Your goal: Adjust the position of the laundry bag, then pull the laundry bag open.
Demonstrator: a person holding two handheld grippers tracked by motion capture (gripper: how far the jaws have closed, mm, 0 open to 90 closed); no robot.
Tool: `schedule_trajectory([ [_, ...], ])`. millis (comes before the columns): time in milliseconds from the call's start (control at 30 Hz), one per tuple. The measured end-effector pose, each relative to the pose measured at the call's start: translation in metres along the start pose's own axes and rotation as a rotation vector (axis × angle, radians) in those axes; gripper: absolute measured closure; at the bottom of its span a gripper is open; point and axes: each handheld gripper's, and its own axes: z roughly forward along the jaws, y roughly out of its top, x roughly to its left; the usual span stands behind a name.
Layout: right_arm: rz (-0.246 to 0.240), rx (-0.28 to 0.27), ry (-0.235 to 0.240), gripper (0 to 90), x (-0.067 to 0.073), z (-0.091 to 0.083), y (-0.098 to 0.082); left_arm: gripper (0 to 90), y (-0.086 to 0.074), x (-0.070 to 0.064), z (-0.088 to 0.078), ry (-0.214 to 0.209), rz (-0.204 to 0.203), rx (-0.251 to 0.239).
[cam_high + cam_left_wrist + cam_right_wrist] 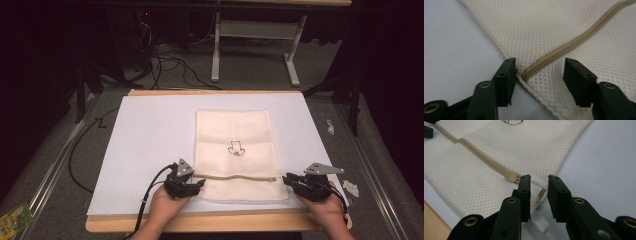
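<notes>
The cream mesh bag lies flat in the middle of the frame on the white sheet that covers the wooden table, with a small dark drawing at its centre. Its tan zipper runs across the lower part of the bag. At the bag's lower left, my left gripper has its jaws partly apart on either side of the zipper's end, one jaw at the bag's edge, the other over the mesh, not pressing on it. At the lower right, my right gripper has its jaws narrowly apart around the bag's corner, just beside the zipper slider, with a white tab below them; nothing is gripped.
</notes>
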Motion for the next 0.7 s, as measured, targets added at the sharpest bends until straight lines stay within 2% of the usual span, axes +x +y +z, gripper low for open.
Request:
schedule_trajectory([
  [33,-0.008,-0.001,-0.005,73.3,-0.001,0.000,-0.001,62.5,-0.001,0.000,-0.001,0.006,-0.011,0.003],
  [167,-0.001,-0.006,-0.008,73.4,0.000,0.000,-0.001,78.2,-0.006,-0.001,-0.007,0.005,-0.014,-0.001],
  [267,-0.001,-0.012,-0.007,71.8,0.002,-0.001,0.000,80.4,-0.009,-0.003,-0.009,0.009,-0.017,-0.002],
  [333,0.001,-0.020,-0.008,69.9,0.002,-0.001,0.001,79.9,-0.013,-0.003,-0.014,-0.003,-0.040,-0.001],
  [367,-0.003,-0.026,-0.010,68.9,0.001,-0.001,0.001,77.9,-0.014,-0.002,-0.016,-0.009,-0.048,-0.003],
  [433,-0.001,-0.026,-0.009,67.9,0.001,-0.001,0.001,67.3,-0.015,-0.001,-0.018,-0.011,-0.053,-0.008],
  [467,0.012,-0.036,-0.013,65.2,-0.001,-0.002,0.001,61.7,-0.017,0.003,-0.023,-0.016,-0.052,-0.042],
  [500,0.016,-0.039,-0.014,63.6,-0.002,-0.002,0.001,57.9,-0.017,0.003,-0.023,-0.016,-0.052,-0.042],
  [533,0.020,-0.043,-0.018,61.9,-0.003,-0.002,0.001,53.8,-0.016,0.007,-0.029,0.010,-0.058,-0.090],
  [600,0.037,-0.048,-0.027,59.3,-0.004,-0.002,0.000,44.7,-0.014,0.013,-0.036,0.030,-0.074,-0.147],
  [633,0.037,-0.048,-0.027,59.3,-0.004,-0.002,0.000,42.6,-0.014,0.013,-0.036,0.030,-0.074,-0.147],
  [667,0.048,-0.053,-0.032,59.5,-0.005,-0.001,0.000,40.8,-0.012,0.017,-0.042,0.043,-0.090,-0.187],
  [700,0.049,-0.054,-0.036,60.2,-0.006,0.000,0.000,38.7,-0.012,0.018,-0.044,0.050,-0.090,-0.202],
])
